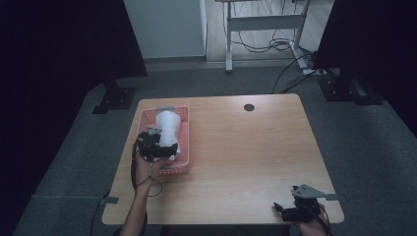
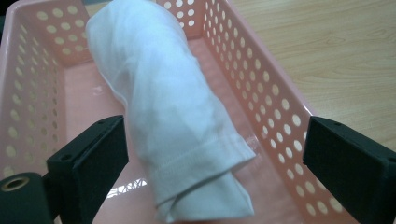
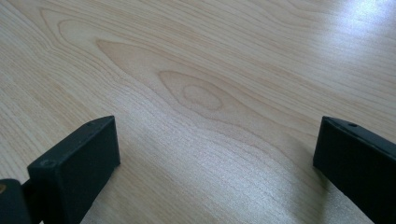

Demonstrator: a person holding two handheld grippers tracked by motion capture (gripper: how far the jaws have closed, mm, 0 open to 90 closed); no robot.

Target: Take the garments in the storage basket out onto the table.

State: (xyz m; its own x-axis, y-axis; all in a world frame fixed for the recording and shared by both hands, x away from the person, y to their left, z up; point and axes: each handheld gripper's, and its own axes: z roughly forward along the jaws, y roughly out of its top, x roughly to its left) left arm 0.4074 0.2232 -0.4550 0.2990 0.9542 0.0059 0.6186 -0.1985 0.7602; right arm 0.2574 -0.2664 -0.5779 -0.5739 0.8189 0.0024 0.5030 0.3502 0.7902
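A rolled white cloth (image 1: 168, 129) lies lengthwise in a pink perforated basket (image 1: 184, 118) at the table's left. My left gripper (image 1: 167, 151) hovers over the basket's near end, open. In the left gripper view its black jaws stand wide on either side of the white cloth (image 2: 173, 116), apart from it, with the pink basket (image 2: 261, 88) around them. My right gripper (image 1: 280, 209) rests at the table's near right corner, open. The right gripper view has bare wood (image 3: 201, 93) between the spread jaws.
The wooden table (image 1: 246, 152) has a small dark round cap (image 1: 249, 107) near its far edge. Beyond it are black stand bases (image 1: 115, 96), a white desk frame (image 1: 265, 24) and cables on the grey carpet.
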